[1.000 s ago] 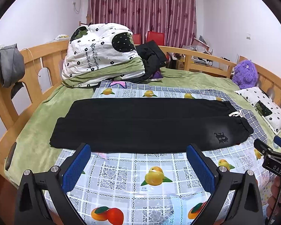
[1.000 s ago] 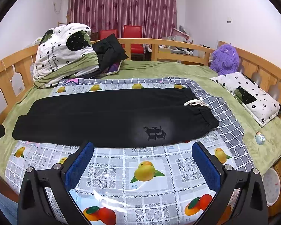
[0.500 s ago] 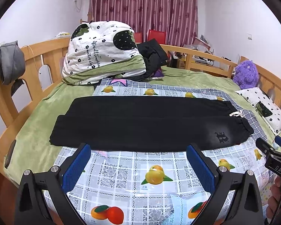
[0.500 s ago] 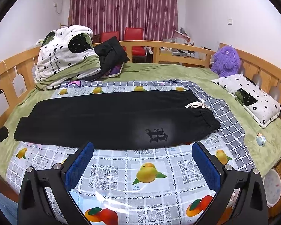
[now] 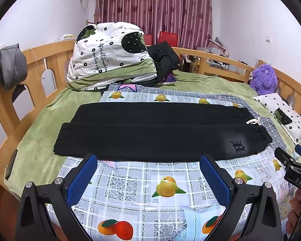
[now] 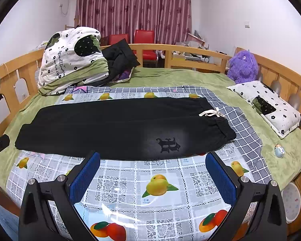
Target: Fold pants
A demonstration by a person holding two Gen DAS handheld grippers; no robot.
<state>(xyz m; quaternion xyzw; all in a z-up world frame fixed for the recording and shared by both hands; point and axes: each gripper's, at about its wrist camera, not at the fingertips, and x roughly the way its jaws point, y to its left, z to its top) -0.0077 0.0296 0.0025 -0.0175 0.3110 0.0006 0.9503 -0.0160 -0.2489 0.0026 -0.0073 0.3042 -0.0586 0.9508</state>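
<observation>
Presently on the bed (image 5: 40, 120): a fruit-printed plastic cloth (image 5: 142, 182) over the green blanket; a rolled white-and-green quilt (image 5: 108, 54) at far left, with a black garment (image 5: 162, 60) just beside it; a purple plush toy (image 6: 242, 66) at far right; a flowered pillow (image 6: 268, 106) along the right rail; a small blue-and-white trinket (image 6: 279, 150) near the right edge.

Black pants (image 6: 114, 126): laid flat crosswise on the cloth, legs side by side and pointing left, waistband with white drawstring (image 6: 209, 112) at right, a dark emblem (image 6: 168, 145) on the near leg.

Left hand-held gripper (image 5: 148, 170): blue pads wide apart, empty, near side of pants.

Right hand-held gripper (image 6: 152, 168): likewise wide, empty.
</observation>
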